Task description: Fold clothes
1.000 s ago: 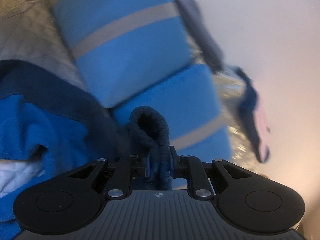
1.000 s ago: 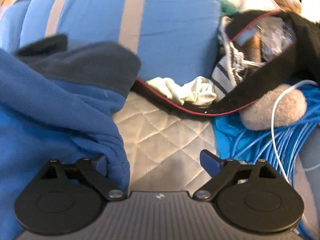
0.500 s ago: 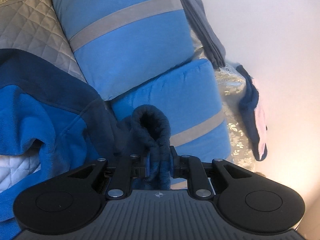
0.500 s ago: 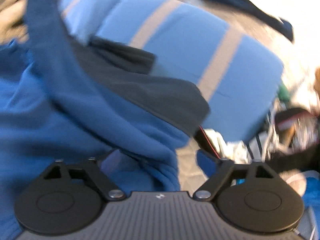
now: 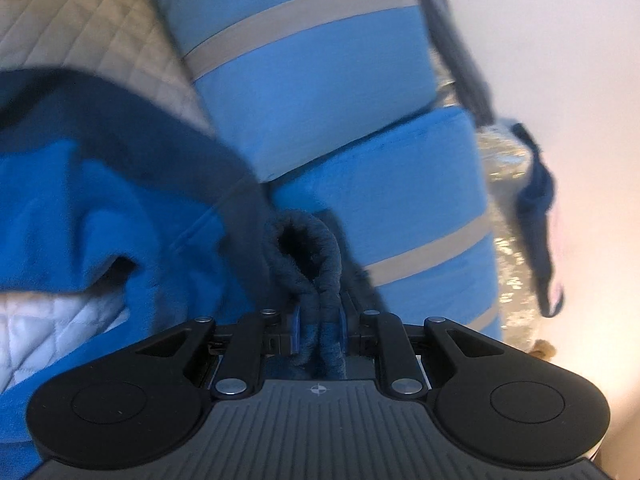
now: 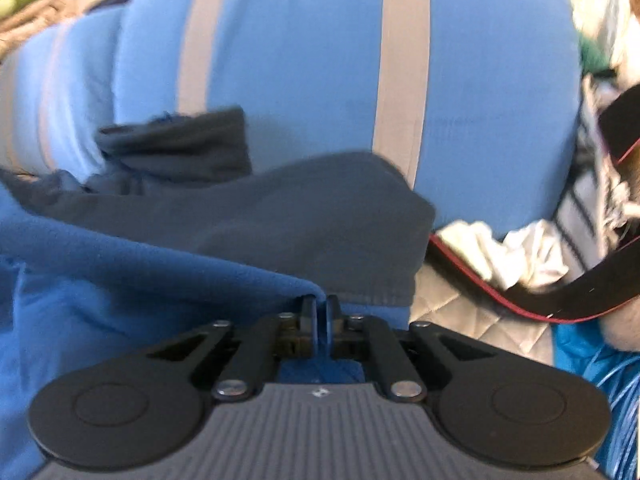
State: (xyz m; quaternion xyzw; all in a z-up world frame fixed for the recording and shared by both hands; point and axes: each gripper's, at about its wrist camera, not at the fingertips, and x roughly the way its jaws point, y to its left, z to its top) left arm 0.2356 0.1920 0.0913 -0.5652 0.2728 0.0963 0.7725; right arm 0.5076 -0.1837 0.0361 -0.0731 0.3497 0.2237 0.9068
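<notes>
Left hand-held gripper (image 5: 318, 326) points level, clamped on the dark rolled cuff of the blue fleece garment (image 5: 80, 208). Right hand-held gripper (image 6: 319, 316) is closed (nearly fully) on the garment's blue edge. Beyond lie striped blue cushions (image 6: 300, 60).

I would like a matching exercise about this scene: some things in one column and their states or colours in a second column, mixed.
Things:
1. left gripper
2. right gripper
3. pillow
4. strap

States:
A. black with a red edge
B. shut on the fleece's blue edge
C. light blue with grey stripes
D. shut on the fleece's dark navy cuff

Pairs: 1-D, 2-B, 3-C, 4-A
</notes>
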